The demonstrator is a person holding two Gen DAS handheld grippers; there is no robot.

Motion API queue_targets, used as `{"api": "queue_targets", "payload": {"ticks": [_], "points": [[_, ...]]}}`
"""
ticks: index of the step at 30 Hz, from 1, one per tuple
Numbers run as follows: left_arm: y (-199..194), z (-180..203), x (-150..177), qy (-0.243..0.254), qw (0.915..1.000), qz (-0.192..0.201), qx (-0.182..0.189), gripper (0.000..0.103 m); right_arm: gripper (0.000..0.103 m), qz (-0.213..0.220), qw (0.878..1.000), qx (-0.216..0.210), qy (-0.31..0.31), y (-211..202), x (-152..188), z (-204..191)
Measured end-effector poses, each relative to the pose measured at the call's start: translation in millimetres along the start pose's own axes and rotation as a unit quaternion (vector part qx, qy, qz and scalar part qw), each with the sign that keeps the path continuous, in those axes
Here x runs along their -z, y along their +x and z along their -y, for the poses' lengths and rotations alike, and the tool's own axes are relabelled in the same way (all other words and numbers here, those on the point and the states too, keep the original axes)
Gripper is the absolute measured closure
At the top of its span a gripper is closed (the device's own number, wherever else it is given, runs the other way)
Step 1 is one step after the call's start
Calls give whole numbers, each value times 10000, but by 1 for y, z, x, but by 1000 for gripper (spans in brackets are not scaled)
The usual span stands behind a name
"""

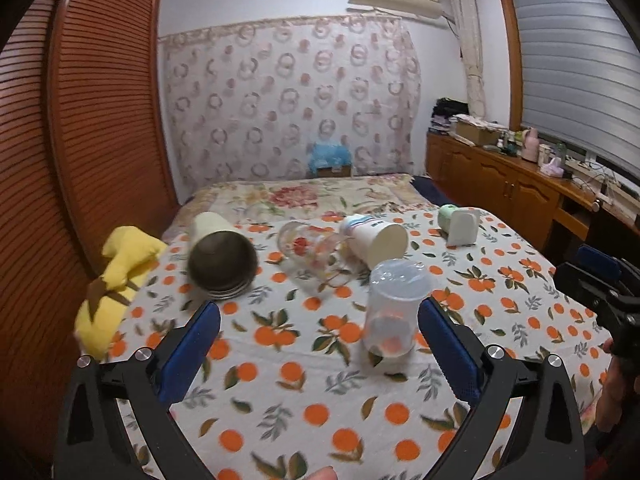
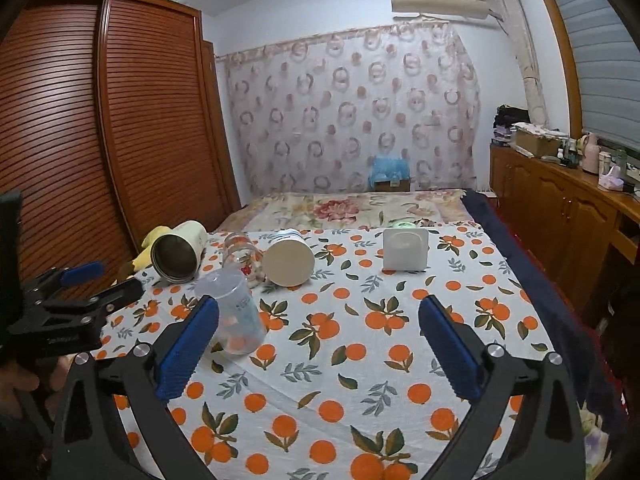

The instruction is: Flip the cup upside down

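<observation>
A clear plastic cup [image 1: 394, 312] stands upside down on the orange-print cloth [image 1: 304, 400], between my left gripper's fingers, near the right finger. It also shows in the right wrist view [image 2: 236, 316]. My left gripper [image 1: 320, 344] is open and empty. My right gripper [image 2: 318, 344] is open and empty over bare cloth, to the right of the clear cup. Behind lie a cream steel-lined cup [image 1: 220, 256], a clear printed glass [image 1: 310, 254] and a white cup [image 1: 376, 240], all on their sides. A green cup [image 1: 458, 222] lies at the back right.
A yellow plush toy [image 1: 116, 280] lies at the cloth's left edge beside a brown louvred wardrobe [image 1: 80, 140]. A wooden cabinet [image 1: 500, 184] with clutter runs along the right under the window. A floral bed cover [image 1: 312, 196] lies behind the cups.
</observation>
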State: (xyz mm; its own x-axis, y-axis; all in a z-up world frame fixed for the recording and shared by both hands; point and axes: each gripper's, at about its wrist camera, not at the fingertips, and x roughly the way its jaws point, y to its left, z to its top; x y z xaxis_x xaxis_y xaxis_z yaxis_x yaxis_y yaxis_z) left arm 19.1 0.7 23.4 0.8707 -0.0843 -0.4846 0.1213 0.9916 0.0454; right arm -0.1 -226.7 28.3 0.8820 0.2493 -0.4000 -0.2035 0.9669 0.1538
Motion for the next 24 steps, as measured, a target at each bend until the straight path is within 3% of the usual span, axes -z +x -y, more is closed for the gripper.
{"api": "queue_targets", "payload": {"ticks": [24], "points": [[-15,-2,6,-181,9998,85,-96,7,2,26,10000,35,-44,-3,6,-5]]}}
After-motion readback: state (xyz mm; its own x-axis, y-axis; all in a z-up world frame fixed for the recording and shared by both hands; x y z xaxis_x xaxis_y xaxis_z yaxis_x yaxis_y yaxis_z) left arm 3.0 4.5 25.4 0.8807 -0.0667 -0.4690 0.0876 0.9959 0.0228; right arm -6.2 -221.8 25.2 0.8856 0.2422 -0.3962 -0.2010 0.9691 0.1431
